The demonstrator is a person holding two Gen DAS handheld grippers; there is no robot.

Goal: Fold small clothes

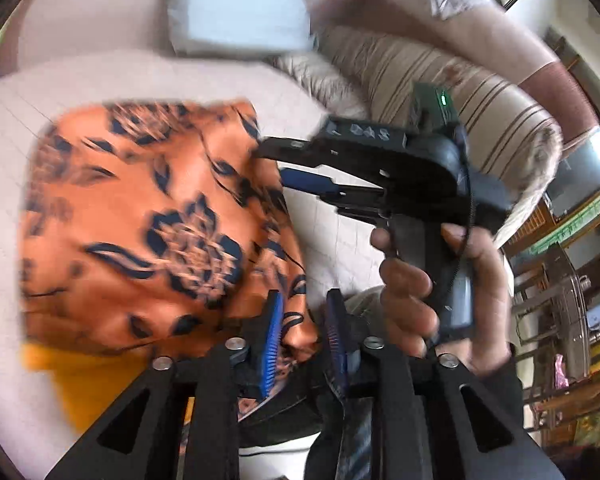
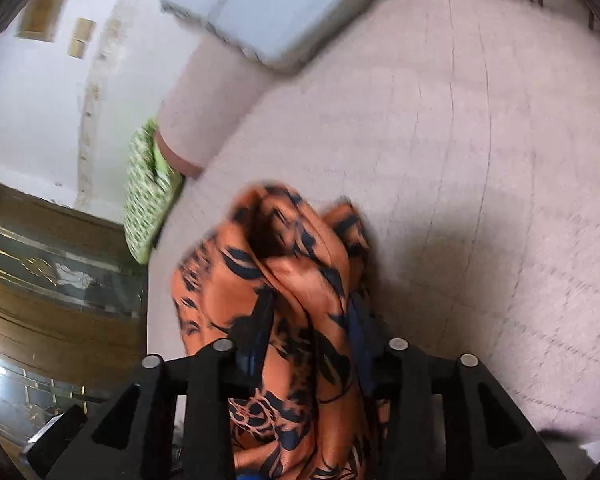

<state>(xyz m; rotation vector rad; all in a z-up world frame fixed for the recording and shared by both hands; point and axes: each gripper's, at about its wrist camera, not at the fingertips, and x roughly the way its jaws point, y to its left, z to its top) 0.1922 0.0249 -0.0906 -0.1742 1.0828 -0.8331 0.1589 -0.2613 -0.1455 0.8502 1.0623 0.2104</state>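
Observation:
An orange satin cloth with a dark blue flower print (image 1: 152,220) hangs spread above the pale pink sheet (image 1: 40,112). My left gripper (image 1: 304,320) is shut on its lower right corner between the blue pads. The right gripper (image 1: 276,160) shows in the left wrist view, held by a hand, with its fingers on the cloth's right edge. In the right wrist view the right gripper (image 2: 312,320) is shut on a bunched fold of the same cloth (image 2: 292,264). A yellow cloth (image 1: 80,376) lies under the orange one.
A light blue pillow (image 1: 240,4) lies at the back of the sheet, also seen in the right wrist view (image 2: 268,8). A striped beige cushion (image 1: 440,92) is at the right. A green patterned cloth (image 2: 148,196) hangs at the sheet's left edge (image 2: 500,160).

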